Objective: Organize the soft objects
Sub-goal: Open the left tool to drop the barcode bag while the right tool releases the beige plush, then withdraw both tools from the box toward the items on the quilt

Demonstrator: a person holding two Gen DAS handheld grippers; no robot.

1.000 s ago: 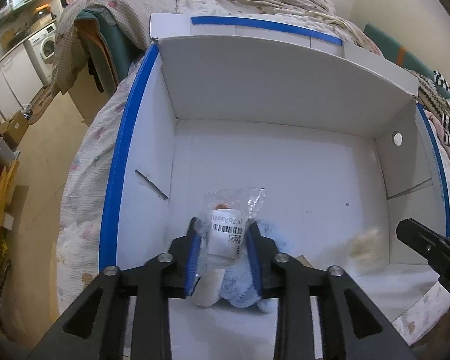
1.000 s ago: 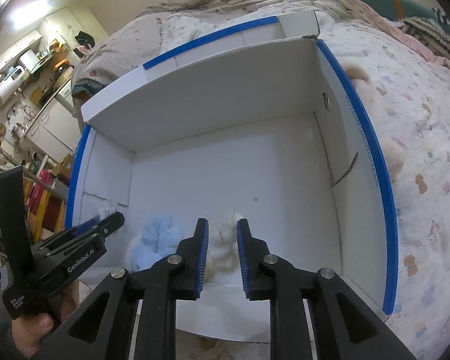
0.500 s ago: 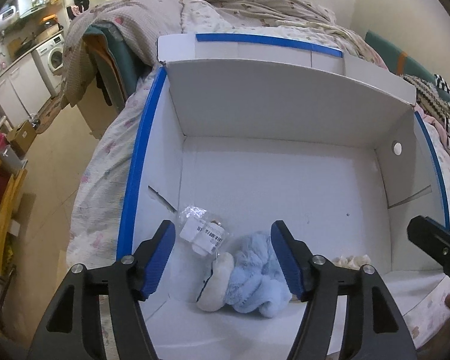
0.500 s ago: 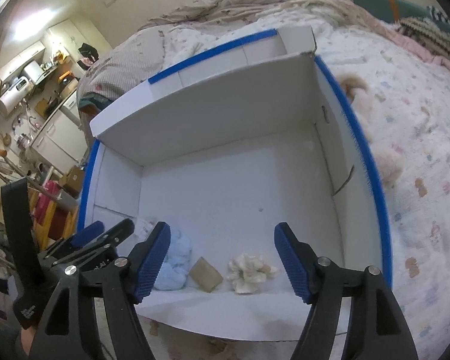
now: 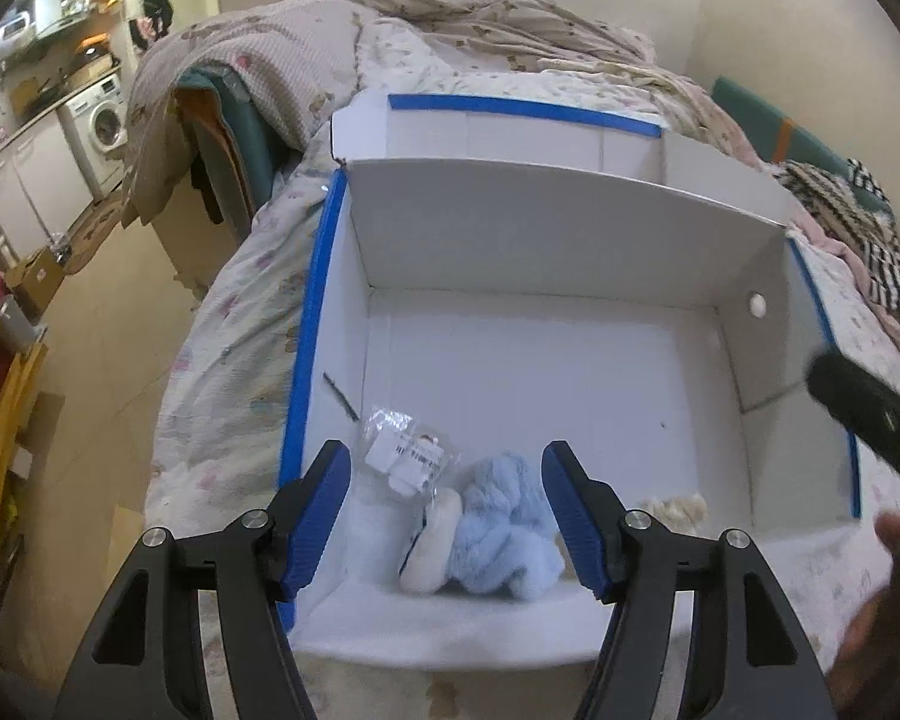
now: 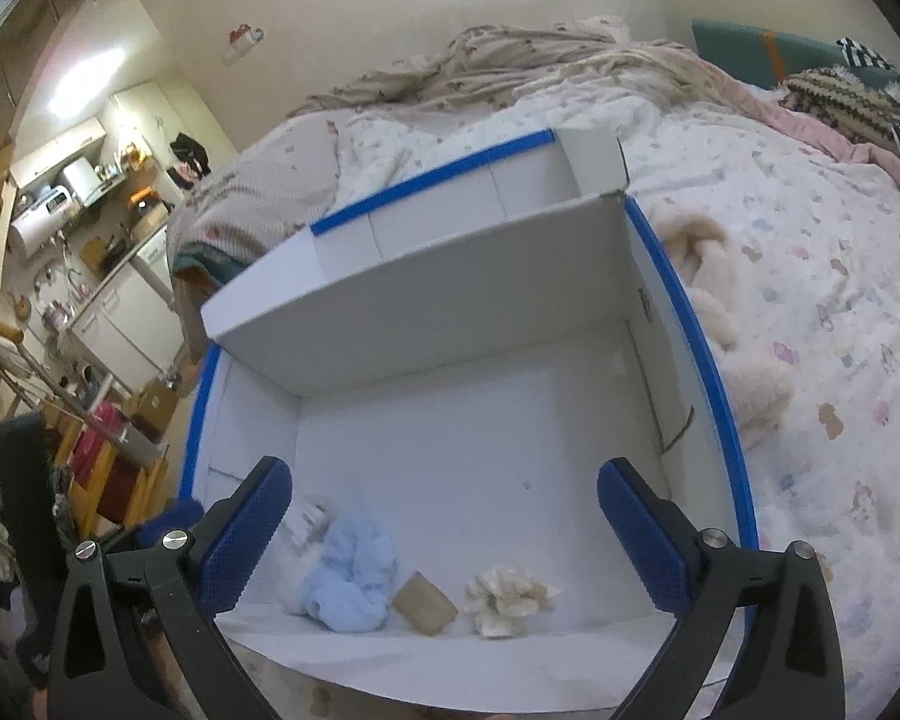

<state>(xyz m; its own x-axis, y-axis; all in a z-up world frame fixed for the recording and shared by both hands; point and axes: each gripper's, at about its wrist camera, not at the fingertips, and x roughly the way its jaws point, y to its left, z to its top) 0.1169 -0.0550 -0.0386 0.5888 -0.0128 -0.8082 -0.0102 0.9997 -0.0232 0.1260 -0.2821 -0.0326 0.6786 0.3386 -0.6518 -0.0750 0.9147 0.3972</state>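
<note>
A white box with blue-taped rims (image 5: 546, 252) (image 6: 450, 312) lies open on the bed. On its floor near the front lie a fluffy light-blue soft toy (image 5: 501, 531) (image 6: 351, 573), a clear plastic packet with a barcode label (image 5: 405, 450), a cream fluffy piece (image 6: 507, 594) (image 5: 675, 507) and a small tan block (image 6: 423, 597). My left gripper (image 5: 447, 513) is open and empty, above the blue toy and packet. My right gripper (image 6: 444, 531) is open and empty, above the box's front edge.
A cream plush toy (image 6: 732, 354) lies on the patterned bedsheet (image 6: 822, 312) just right of the box. Rumpled blankets (image 5: 450, 30) are piled behind it. The bed's left edge drops to the floor, with kitchen units and a washing machine (image 5: 105, 117) beyond.
Both grippers opened and drew back upward. The left one let go of the plastic packet and the right one let go of the cream fluffy piece; both now lie in the box.
</note>
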